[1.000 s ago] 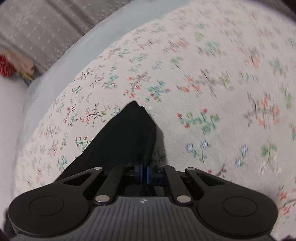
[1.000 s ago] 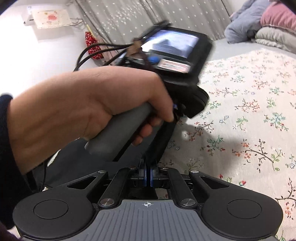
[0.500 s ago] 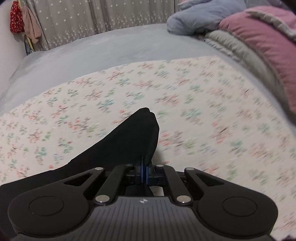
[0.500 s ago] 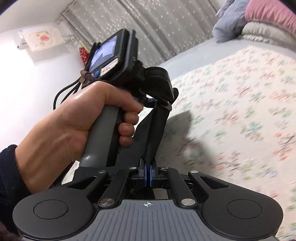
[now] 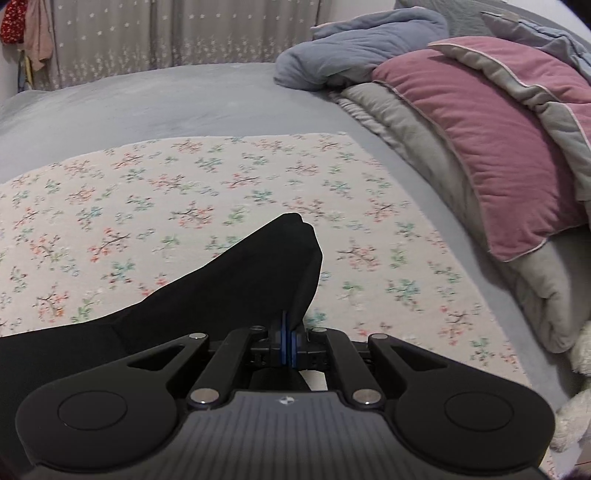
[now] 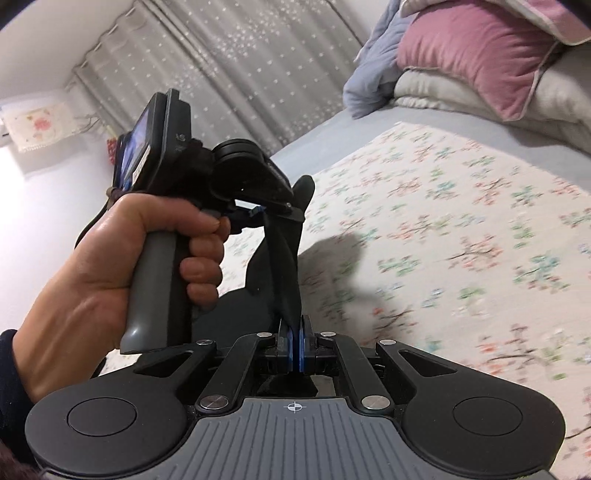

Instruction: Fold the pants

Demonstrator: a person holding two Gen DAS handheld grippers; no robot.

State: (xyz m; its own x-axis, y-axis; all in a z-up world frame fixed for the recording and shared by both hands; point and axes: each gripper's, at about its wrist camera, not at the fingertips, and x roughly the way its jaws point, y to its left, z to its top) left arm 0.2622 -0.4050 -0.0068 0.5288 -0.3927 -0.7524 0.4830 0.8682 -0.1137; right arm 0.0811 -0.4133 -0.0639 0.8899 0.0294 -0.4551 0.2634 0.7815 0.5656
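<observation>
The black pants (image 5: 236,280) are lifted above a floral sheet (image 5: 147,192) on the bed. My left gripper (image 5: 287,345) is shut on an edge of the pants, and the cloth rises to a peak ahead and trails down to the left. My right gripper (image 6: 294,349) is shut on another edge of the pants (image 6: 284,266). In the right wrist view the cloth runs taut up to my left gripper (image 6: 258,212), held by a hand (image 6: 122,258) just ahead.
A pink pillow (image 5: 491,147), grey quilts (image 5: 424,147) and a blue blanket (image 5: 362,51) are piled at the right of the bed. A grey bedsheet (image 5: 147,99) and curtains (image 5: 166,33) lie beyond. A white plush toy (image 5: 576,387) is at far right.
Both grippers have swung up and to the right with the pants held, so the pillows come into view. The left hand has risen higher in the right wrist view.
</observation>
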